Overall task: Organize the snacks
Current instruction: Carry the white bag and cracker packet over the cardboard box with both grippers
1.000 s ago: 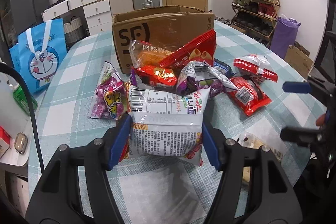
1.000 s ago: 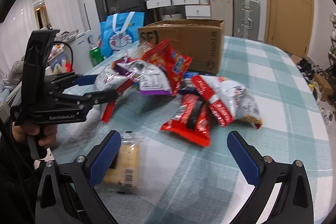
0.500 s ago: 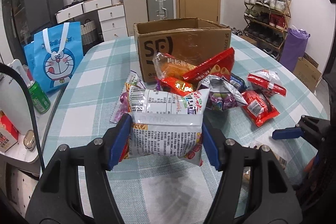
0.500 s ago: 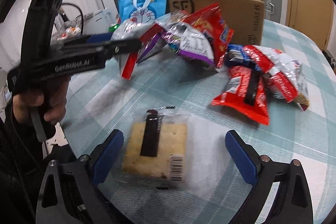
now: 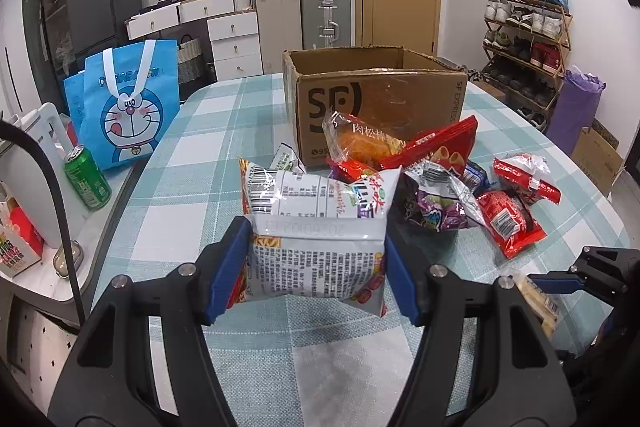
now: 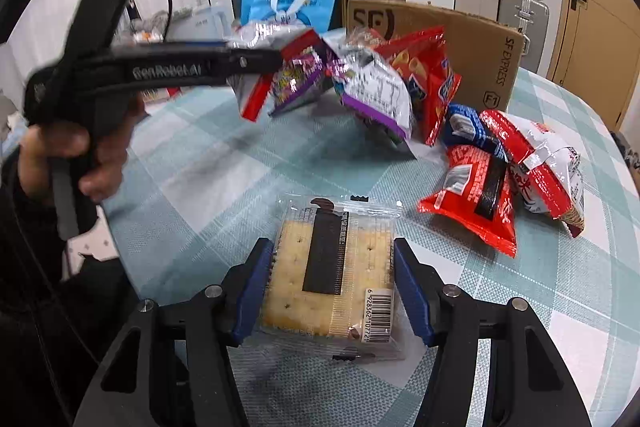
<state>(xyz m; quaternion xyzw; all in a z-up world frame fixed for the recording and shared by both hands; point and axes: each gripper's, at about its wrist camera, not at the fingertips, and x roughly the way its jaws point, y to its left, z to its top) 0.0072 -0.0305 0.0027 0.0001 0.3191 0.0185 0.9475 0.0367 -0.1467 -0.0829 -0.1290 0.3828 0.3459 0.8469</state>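
Note:
My left gripper [image 5: 316, 259] is shut on a white printed snack bag [image 5: 316, 195] and holds it above the checked table [image 5: 208, 155]. The open cardboard box [image 5: 380, 95] stands behind it, with a pile of red and purple snack bags [image 5: 440, 187] in front. My right gripper [image 6: 334, 267] is low over the table, and its jaws are closing on a clear cracker pack [image 6: 360, 255]. The blue pads touch both sides of the pack. In the right wrist view the left gripper [image 6: 272, 61], held by a hand [image 6: 80, 155], carries its bag at upper left.
Two red packs [image 6: 476, 195] and a red-and-white bag [image 6: 540, 163] lie right of the cracker pack. A blue cartoon bag [image 5: 124, 107] and a green can [image 5: 86, 179] stand past the table's left edge. Suitcases and a shoe rack [image 5: 524, 39] line the walls.
My right gripper has come down over the cracker pack and its jaws have drawn in from wide open to the pack's sides. The left gripper has risen a little with its bag.

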